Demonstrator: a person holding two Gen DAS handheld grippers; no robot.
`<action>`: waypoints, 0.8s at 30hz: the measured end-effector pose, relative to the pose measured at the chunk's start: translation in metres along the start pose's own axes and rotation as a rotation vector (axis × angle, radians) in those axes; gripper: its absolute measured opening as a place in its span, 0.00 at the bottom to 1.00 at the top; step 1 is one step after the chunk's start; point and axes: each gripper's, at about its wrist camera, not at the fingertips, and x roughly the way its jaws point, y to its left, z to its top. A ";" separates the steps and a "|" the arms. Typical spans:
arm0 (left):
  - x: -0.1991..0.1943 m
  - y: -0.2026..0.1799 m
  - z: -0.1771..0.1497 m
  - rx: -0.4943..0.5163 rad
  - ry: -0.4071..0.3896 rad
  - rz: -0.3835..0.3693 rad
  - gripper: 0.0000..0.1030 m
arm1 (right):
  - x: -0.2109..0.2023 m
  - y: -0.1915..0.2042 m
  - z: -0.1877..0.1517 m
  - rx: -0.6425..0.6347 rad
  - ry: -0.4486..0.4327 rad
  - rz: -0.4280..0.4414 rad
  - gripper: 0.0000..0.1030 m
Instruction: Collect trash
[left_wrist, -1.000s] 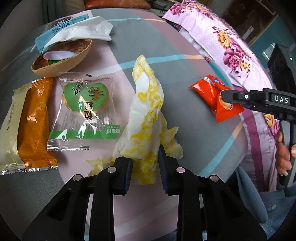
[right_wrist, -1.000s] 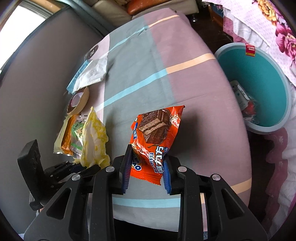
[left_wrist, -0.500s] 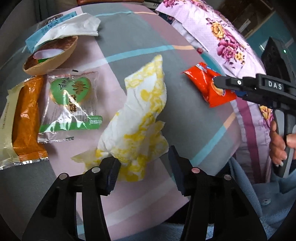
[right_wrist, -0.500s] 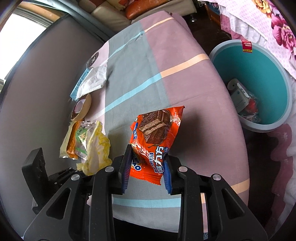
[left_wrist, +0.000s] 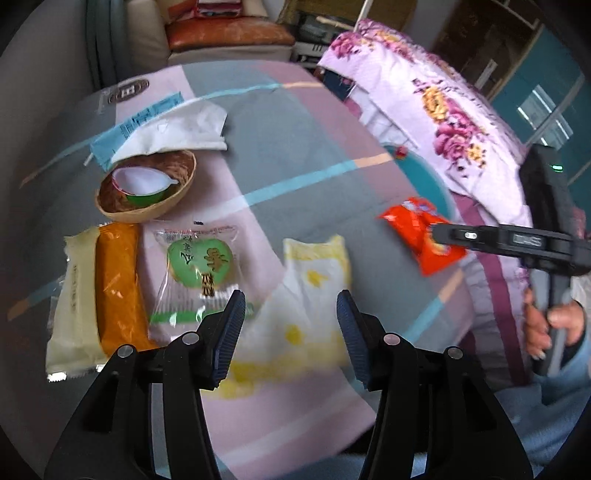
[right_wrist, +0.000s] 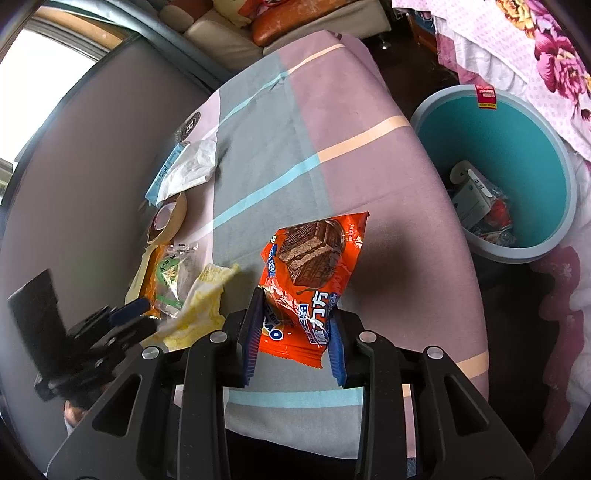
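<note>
My left gripper (left_wrist: 290, 325) is open above a yellow-and-white crumpled napkin (left_wrist: 306, 295) that lies on the table; the napkin also shows in the right wrist view (right_wrist: 199, 306). My right gripper (right_wrist: 295, 328) is shut on an orange chocolate-cake wrapper (right_wrist: 310, 273) and holds it above the table; the wrapper also shows in the left wrist view (left_wrist: 421, 236). A teal trash bin (right_wrist: 532, 155) with some trash inside stands on the floor to the right of the table.
On the table's left lie a green cookie packet (left_wrist: 199, 273), an orange bread packet (left_wrist: 107, 288), a brown bowl (left_wrist: 147, 184) with a cup in it, and a white-and-blue wrapper (left_wrist: 166, 129). A floral bedspread (left_wrist: 443, 110) lies at the right.
My left gripper has opened wide and let go of the napkin, which now lies flatter on the table. My right gripper has lifted slightly with the orange wrapper.
</note>
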 end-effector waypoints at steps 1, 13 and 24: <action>0.010 -0.001 0.002 0.002 0.024 0.009 0.51 | -0.002 0.000 0.000 -0.002 -0.003 -0.001 0.30; 0.050 -0.014 -0.024 0.104 0.141 0.103 0.56 | -0.001 -0.006 0.003 0.015 0.001 0.003 0.31; 0.057 -0.040 -0.036 0.165 0.161 0.073 0.69 | -0.003 -0.011 0.004 0.025 -0.008 0.016 0.31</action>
